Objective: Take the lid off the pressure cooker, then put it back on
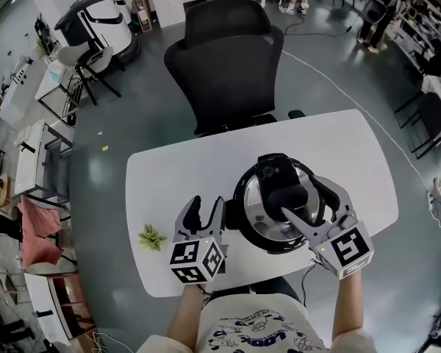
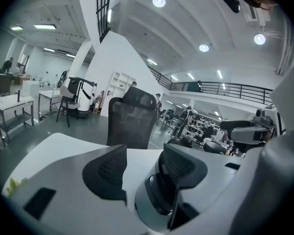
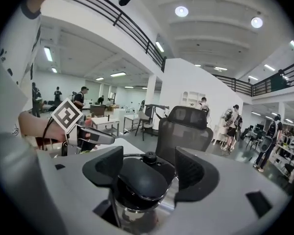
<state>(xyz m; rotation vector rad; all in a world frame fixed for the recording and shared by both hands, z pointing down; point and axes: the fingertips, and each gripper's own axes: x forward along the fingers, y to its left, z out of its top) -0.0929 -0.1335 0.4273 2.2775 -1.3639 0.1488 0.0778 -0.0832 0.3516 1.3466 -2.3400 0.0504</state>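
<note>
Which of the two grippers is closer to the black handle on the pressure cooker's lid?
Right. The right gripper has its open jaws either side of the lid handle; the left gripper sits beside the pressure cooker, off the handle.

We look down on a white table point(image 1: 162, 175) with our two grippers low over its near edge. Our right gripper point(image 1: 306, 197) reaches over the pressure cooker point(image 1: 253, 223), its jaws spread to either side of the black handle point(image 1: 285, 195) on the lid point(image 1: 268, 234); from this angle they seem not to touch the handle, though we cannot be sure. Our left gripper point(image 1: 207, 204) sits just left of the cooker, jaws apart with only bare tabletop between them. Further to that gripper's left lies a small green leafy thing point(image 1: 152, 237). Beyond both grippers, past the table's far edge, stands a black office chair point(image 1: 228, 65).
</note>
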